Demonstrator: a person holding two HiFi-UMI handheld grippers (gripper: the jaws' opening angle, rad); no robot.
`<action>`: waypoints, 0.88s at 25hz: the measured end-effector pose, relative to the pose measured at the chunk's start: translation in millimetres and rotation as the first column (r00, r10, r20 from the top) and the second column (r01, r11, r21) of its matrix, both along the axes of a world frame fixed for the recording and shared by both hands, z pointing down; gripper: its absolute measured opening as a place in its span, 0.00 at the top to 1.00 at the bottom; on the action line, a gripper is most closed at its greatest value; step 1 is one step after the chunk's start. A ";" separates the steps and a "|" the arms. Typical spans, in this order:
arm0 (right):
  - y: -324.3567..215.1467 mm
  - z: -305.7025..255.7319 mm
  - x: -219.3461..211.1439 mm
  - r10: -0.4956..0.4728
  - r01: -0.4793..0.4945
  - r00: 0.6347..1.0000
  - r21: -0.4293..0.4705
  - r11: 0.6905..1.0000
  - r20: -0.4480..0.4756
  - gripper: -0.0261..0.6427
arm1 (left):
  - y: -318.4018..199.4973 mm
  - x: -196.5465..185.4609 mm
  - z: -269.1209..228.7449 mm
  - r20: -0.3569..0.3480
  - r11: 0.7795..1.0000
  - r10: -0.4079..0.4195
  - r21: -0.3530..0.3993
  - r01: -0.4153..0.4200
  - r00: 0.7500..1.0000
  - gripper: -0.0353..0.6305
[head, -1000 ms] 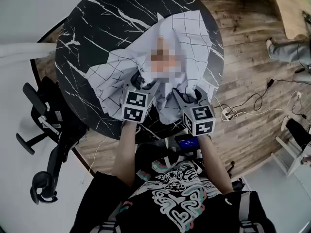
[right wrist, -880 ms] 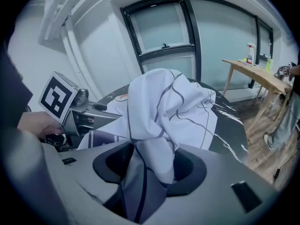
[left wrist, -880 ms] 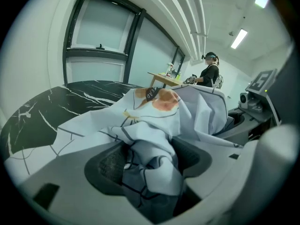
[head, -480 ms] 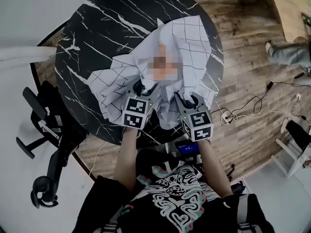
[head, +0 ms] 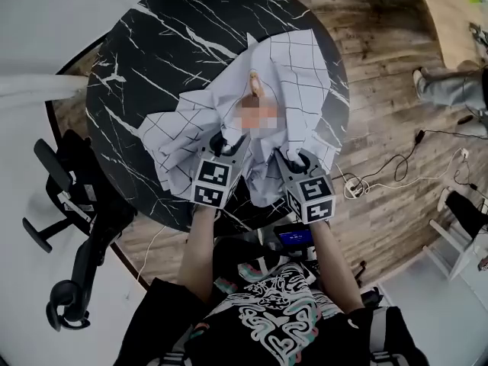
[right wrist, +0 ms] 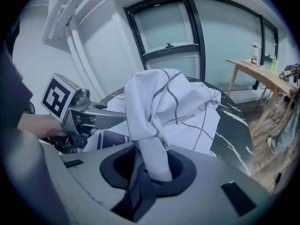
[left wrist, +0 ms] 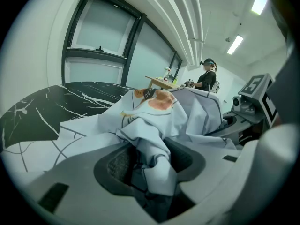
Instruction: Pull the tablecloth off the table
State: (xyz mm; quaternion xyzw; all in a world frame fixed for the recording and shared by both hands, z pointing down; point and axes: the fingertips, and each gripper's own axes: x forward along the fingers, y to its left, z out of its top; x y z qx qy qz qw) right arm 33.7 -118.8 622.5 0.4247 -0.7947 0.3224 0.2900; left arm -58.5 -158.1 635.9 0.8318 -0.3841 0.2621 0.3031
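Note:
A white tablecloth (head: 297, 75) with thin dark grid lines lies crumpled on the near right part of a round black marble table (head: 152, 44). Both grippers sit at its near edge, side by side. My left gripper (head: 225, 145) has just been closing, and a bunched fold of the tablecloth (left wrist: 154, 125) now fills the gap in my left gripper (left wrist: 150, 165). My right gripper (head: 293, 158) has also just been closing. In its own view a twisted roll of the tablecloth (right wrist: 168, 102) rises out of my right gripper (right wrist: 147, 165).
A black office chair (head: 69, 204) stands left of the table. Cables and a power strip (head: 358, 180) lie on the wooden floor to the right. A person's legs (head: 450, 82) and a wooden table (head: 457, 14) are at the far right.
Both grippers have stayed at the cloth's near edge. The cloth there is gathered a little tighter around them than a second ago.

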 end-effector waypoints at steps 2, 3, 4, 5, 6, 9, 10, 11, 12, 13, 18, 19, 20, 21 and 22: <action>0.3 0.3 -0.2 0.001 -0.001 1.000 0.002 1.000 -0.006 0.81 | 0.2 0.0 -0.3 -0.002 1.000 0.001 0.004 -0.001 1.000 0.65; 0.6 0.4 -0.5 0.002 -0.002 1.000 0.005 1.000 -0.008 0.81 | -0.3 0.0 -1.2 -0.002 1.000 0.000 0.009 0.000 1.000 0.66; 1.3 0.3 -0.7 0.003 -0.002 1.000 0.008 1.000 -0.011 0.81 | -0.7 0.0 -2.4 -0.003 1.000 -0.001 0.016 0.001 1.000 0.66; 2.0 0.3 -0.9 0.003 -0.003 1.000 0.012 1.000 -0.014 0.81 | -0.5 0.3 -3.4 -0.003 1.000 -0.002 0.022 0.002 1.000 0.67; 2.3 0.1 -0.8 0.003 -0.003 1.000 0.016 1.000 -0.017 0.81 | 0.1 0.8 -4.2 -0.002 1.000 -0.001 0.026 0.001 1.000 0.67; 2.3 -1.4 0.0 0.008 -0.008 1.000 0.027 1.000 -0.019 0.81 | 1.5 1.5 -6.7 0.000 0.999 0.003 0.039 -0.003 1.000 0.70; 1.9 -1.7 0.0 0.009 -0.009 1.000 0.030 1.000 -0.019 0.81 | 0.8 1.0 -7.4 0.000 0.999 0.003 0.044 -0.003 1.000 0.71; 1.5 -2.0 -0.1 0.009 -0.009 1.000 0.033 0.999 -0.018 0.81 | 0.3 0.6 -8.1 0.000 0.999 0.003 0.048 -0.003 1.000 0.71; 1.3 -2.1 -0.3 0.008 -0.008 1.000 0.035 0.999 -0.018 0.81 | 0.1 0.3 -8.6 -0.001 0.999 0.002 0.050 -0.002 1.000 0.72; 1.5 -2.4 -0.4 0.008 -0.007 1.000 0.037 0.999 -0.019 0.82 | 0.3 0.2 -9.2 -0.002 0.999 0.001 0.051 -0.001 1.000 0.72; 2.8 -4.7 0.2 0.007 -0.005 0.999 0.051 0.999 -0.032 0.83 | 1.8 1.1 -11.4 -0.001 0.998 0.001 0.065 -0.001 1.000 0.74; 2.9 -5.3 0.0 0.007 -0.005 0.999 0.053 0.999 -0.035 0.83 | 1.9 1.2 -11.8 0.001 0.998 0.002 0.066 -0.002 1.000 0.74; 3.2 -5.8 -0.3 0.007 -0.005 0.999 0.054 0.999 -0.037 0.83 | 2.2 1.3 -12.3 0.003 0.998 0.003 0.066 -0.003 1.000 0.75; 3.4 -6.6 -0.6 0.006 -0.004 0.999 0.055 0.998 -0.038 0.83 | 2.6 1.4 -12.9 0.006 0.998 0.005 0.066 -0.005 1.000 0.76; 3.5 -7.6 -1.0 0.004 -0.002 0.999 0.057 0.998 -0.039 0.83 | 2.9 1.4 -13.6 0.007 0.998 0.006 0.067 -0.006 1.000 0.76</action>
